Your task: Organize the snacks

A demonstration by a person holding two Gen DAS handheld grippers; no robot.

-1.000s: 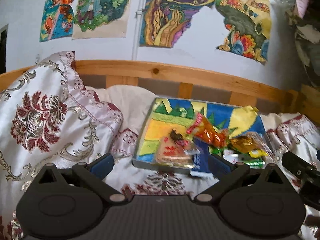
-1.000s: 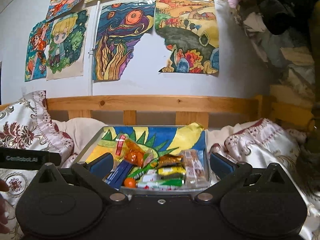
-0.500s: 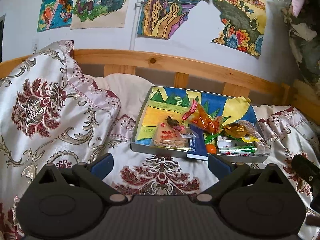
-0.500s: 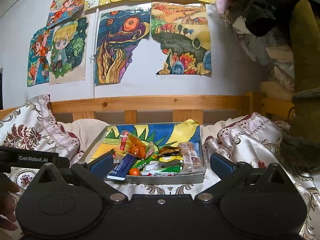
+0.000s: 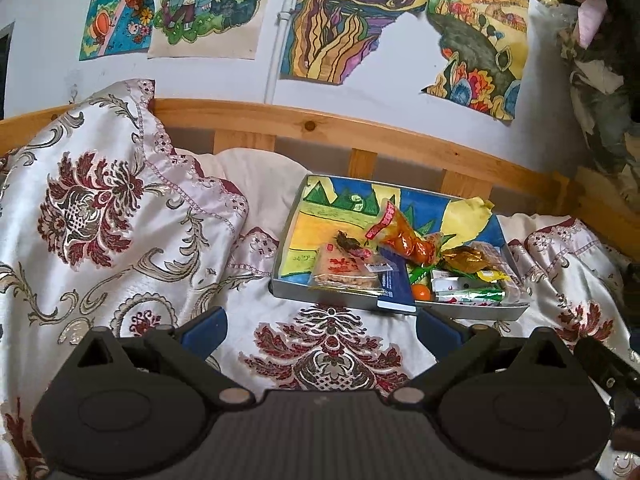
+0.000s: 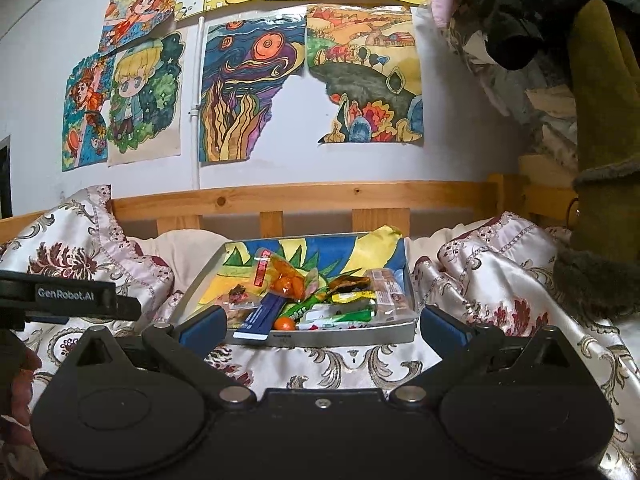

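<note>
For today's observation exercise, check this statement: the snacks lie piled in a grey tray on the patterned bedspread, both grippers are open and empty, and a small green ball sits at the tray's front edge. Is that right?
Not quite. The small ball at the front edge of the tray is orange, not green, as the right wrist view shows. The rest holds: the snacks lie piled in the grey tray on the patterned bedspread, and the left gripper and right gripper are open and empty.

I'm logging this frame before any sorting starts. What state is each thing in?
Left tongs: open, empty.
Right tongs: open, empty.
Tray: on the bedspread, holding snacks.
Blue packet: overhanging the tray's front edge.
Orange snack bag: sealed, lying on the pile.
Small orange ball: resting in the tray.
</note>
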